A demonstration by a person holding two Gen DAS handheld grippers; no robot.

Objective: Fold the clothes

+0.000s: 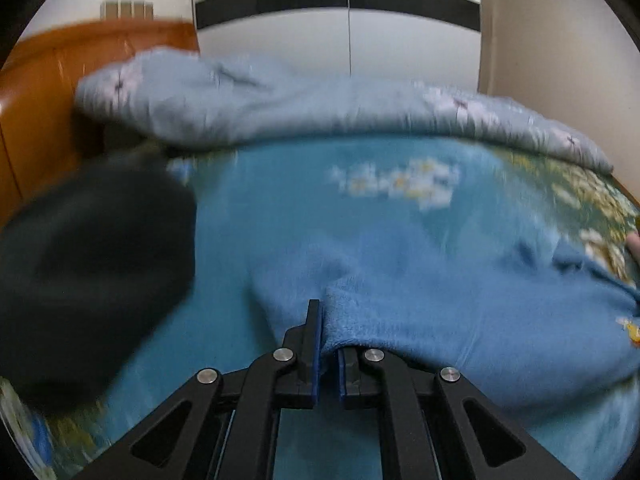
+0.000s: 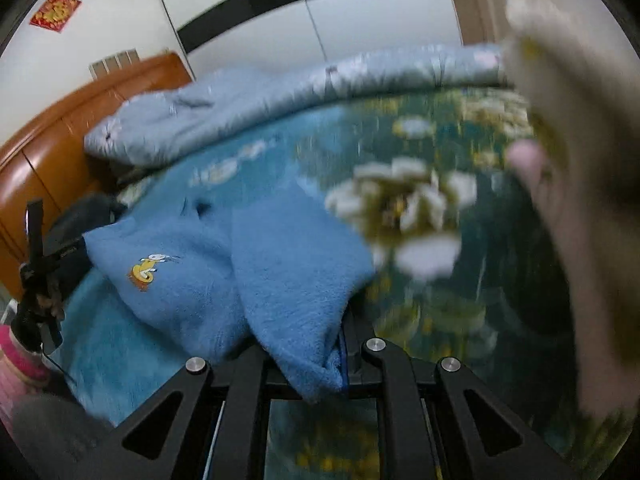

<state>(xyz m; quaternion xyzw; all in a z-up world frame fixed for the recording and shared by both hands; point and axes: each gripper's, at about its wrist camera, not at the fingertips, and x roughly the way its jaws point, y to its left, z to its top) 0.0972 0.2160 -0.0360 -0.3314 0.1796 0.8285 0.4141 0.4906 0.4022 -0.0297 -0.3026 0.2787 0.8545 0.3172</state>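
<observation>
The left gripper (image 1: 326, 344) is clamped on a fold of the blue fleece garment (image 1: 460, 312), which stretches away to its right across the floral bedsheet (image 1: 280, 208). A dark garment (image 1: 92, 272) lies left of it, clear only in this view. The right gripper (image 2: 320, 356) pinches another edge; its view alone shows the duck emblem (image 2: 146, 270), ahead and left.

Left tongs (image 1: 328, 344) sit low over the bed, jaws nearly closed and pinching a fold of the blue fleece top (image 1: 460, 320) between the blue pads. Right tongs (image 2: 340, 344) are clamped on another bunched edge of it, and the fabric drapes right over the left finger.
</observation>
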